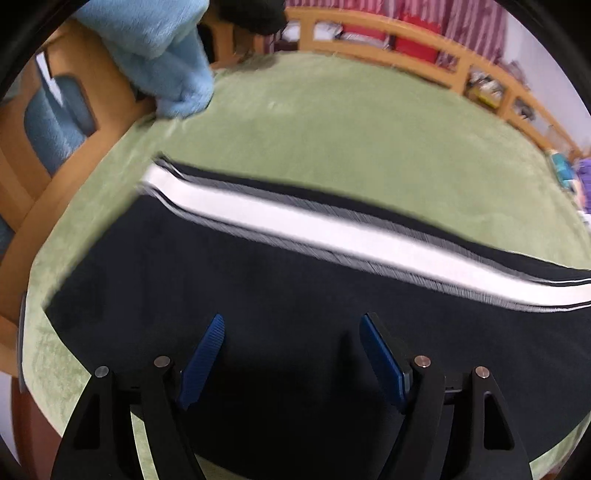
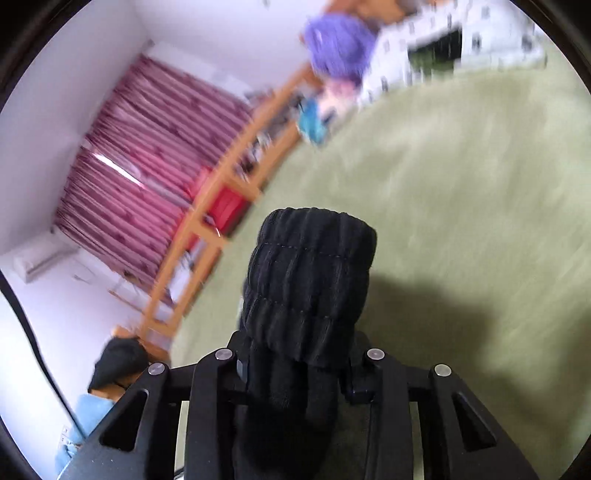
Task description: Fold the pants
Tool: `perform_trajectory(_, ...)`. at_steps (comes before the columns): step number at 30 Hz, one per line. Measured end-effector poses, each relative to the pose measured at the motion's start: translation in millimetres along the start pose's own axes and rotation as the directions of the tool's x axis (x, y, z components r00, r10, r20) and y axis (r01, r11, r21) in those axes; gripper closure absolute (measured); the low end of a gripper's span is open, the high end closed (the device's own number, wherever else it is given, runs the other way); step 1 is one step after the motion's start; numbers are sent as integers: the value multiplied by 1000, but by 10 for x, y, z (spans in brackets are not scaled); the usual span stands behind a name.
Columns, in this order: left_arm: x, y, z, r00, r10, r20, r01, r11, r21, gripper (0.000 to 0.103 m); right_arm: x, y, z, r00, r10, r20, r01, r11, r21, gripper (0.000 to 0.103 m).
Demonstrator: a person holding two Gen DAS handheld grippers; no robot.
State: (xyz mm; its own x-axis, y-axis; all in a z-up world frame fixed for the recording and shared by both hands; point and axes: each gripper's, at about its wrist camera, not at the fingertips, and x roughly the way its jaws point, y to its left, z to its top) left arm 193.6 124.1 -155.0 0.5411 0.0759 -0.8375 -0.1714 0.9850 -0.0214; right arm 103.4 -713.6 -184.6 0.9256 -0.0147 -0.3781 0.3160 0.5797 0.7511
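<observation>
The pants (image 1: 258, 295) are lying flat across the green bed cover (image 1: 351, 129), dark navy cloth with a white side stripe (image 1: 295, 225) edged in thin dark and pale lines running from upper left to lower right in your left wrist view. They are filling the lower half of that view, with green cover showing beyond them and along the left edge.

Your left tongs (image 1: 291, 328) are hanging over the dark cloth with the jaws standing wide apart; the two blue ribbed pads (image 1: 207, 354) are holding nothing, and whether their tips are touching the fabric cannot be told.

Your right tongs (image 2: 306, 354) are clamping a ribbed black waistband (image 2: 310, 273), which is bunching up and standing out past the fingers above the green cover. The jaws are narrowed on that thick fold, and the pads themselves are hidden behind the cloth.

Around the bed, a wooden rail (image 1: 406, 33) is running along the far side, with red-striped curtains (image 2: 140, 162) behind it. A light blue plush cloth (image 1: 162, 55) is hanging at the upper left of the left view, and a blurred purple shape (image 2: 340, 44) is sitting near the rail in the right view. No writing or label is readable anywhere.
</observation>
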Motion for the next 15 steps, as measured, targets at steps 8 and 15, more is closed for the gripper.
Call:
perform_trajectory(8,-46,0,-33,999,17,31,-19,999,38,29,124,-707,124,895,-418,-156,399,906,-142,50)
perform_trajectory(15,-302,750,-90,994,60,88,-51,993,-104,29,-499,-555,-24,895,-443,-54,430,889,-157,35)
